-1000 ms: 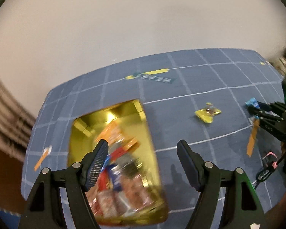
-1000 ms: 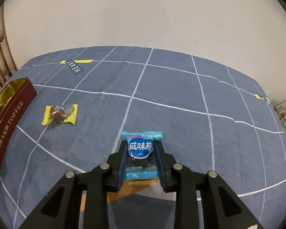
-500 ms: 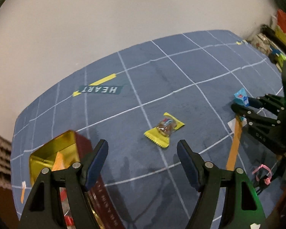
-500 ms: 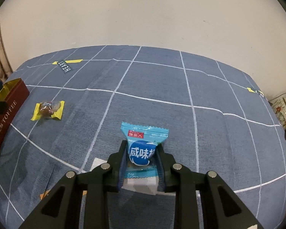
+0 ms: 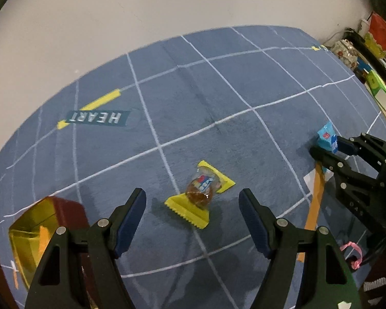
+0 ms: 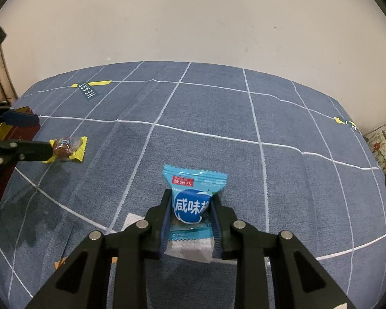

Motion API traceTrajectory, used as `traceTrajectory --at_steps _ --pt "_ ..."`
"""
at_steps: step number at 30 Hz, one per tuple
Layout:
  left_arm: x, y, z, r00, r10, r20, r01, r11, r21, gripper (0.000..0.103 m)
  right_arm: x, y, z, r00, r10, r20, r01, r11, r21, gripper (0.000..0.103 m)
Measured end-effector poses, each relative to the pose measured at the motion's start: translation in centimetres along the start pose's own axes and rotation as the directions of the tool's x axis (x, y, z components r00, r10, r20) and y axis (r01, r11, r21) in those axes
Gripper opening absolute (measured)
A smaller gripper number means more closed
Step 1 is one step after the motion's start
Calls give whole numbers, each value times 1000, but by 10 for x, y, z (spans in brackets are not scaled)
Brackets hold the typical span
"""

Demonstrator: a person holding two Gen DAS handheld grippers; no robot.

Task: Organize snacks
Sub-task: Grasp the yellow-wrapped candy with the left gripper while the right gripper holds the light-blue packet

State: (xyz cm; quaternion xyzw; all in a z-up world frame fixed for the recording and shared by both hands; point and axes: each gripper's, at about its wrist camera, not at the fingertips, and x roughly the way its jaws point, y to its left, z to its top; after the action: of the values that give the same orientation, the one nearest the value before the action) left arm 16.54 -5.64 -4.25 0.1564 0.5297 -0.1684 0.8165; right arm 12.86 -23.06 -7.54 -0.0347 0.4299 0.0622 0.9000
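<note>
A: Two jaws of your left gripper (image 5: pixel 192 222) stand wide apart, the yellow candy (image 5: pixel 200 194) just ahead on the bench (image 5: pixel 244 82). Light, crinkly, slippery; take its lumpy middle.

B: Farther right, your right gripper (image 6: pixel 191 209) is clamped on the blue packet (image 6: pixel 194 197), soft and light.

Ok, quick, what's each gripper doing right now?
Left gripper: open, empty, jaws either side of the yellow candy.
Right gripper: closed on the blue snack packet.
</note>
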Motion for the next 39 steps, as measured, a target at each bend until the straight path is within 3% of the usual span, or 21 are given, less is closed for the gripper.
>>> traceTrajectory --at_steps 6,15,22,39 --pt "12 -6 6 1000 -8 -17 8 1000 10 71 0 0 0 1000 4 0 -4 1000 2 28" --pt "26 -3 1 997 3 -76 -3 1000 5 43 1 -1 -1 1000 5 1 -5 1000 3 28" --pt "24 5 -2 996 -38 -87 34 998 -49 39 0 0 0 1000 4 1 -4 1000 2 28" --pt "28 9 8 992 -63 -109 51 993 -108 40 0 0 0 1000 4 1 -4 1000 2 28"
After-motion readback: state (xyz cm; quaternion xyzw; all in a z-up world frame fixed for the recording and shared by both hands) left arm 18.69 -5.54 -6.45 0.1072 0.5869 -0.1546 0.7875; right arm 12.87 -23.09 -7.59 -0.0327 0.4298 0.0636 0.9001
